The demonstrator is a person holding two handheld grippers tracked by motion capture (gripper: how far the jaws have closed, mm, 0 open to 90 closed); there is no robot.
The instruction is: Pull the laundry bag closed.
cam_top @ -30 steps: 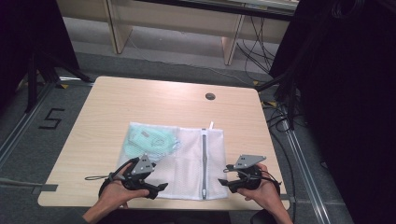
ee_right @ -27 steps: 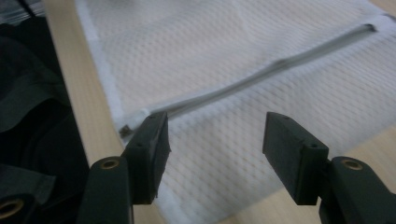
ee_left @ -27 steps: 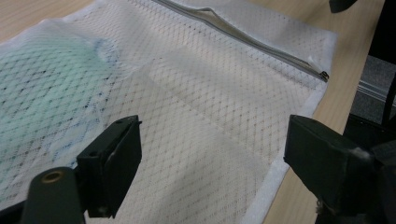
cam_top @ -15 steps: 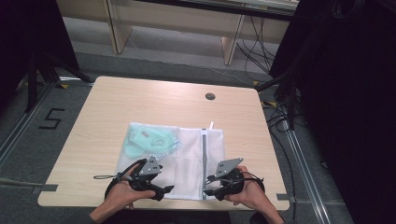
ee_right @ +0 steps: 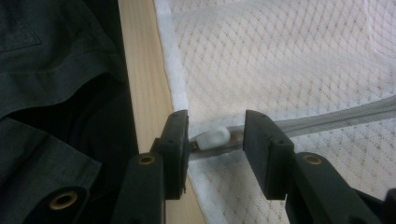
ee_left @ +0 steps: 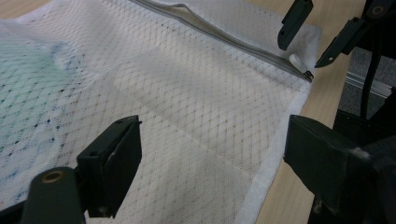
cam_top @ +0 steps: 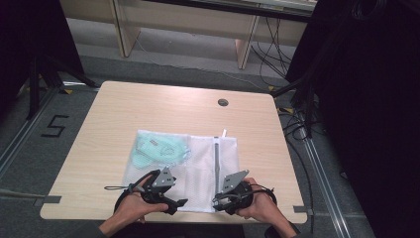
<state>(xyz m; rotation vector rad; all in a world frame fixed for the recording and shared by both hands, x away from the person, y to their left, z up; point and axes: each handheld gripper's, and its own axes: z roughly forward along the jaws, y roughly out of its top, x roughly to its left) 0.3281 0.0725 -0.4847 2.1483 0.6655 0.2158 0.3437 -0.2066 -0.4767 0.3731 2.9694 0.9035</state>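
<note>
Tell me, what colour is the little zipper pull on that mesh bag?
White; the zipper pull shows best in the right gripper view.

White mesh bag [cam_top: 190, 171] on wooden table [cam_top: 148, 114], teal item [cam_top: 161, 151] inside, left tool [cam_top: 171, 204] and right tool [cam_top: 220, 202] at near edge

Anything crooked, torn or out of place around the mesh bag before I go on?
Nothing stands out. The mesh bag lies flat on the table, zipper straight, and its white pull sits between the right gripper's closing jaws.

mesh bag [ee_left: 196, 121] cropped (left side), green contents [ee_left: 23, 79] blurred
</note>
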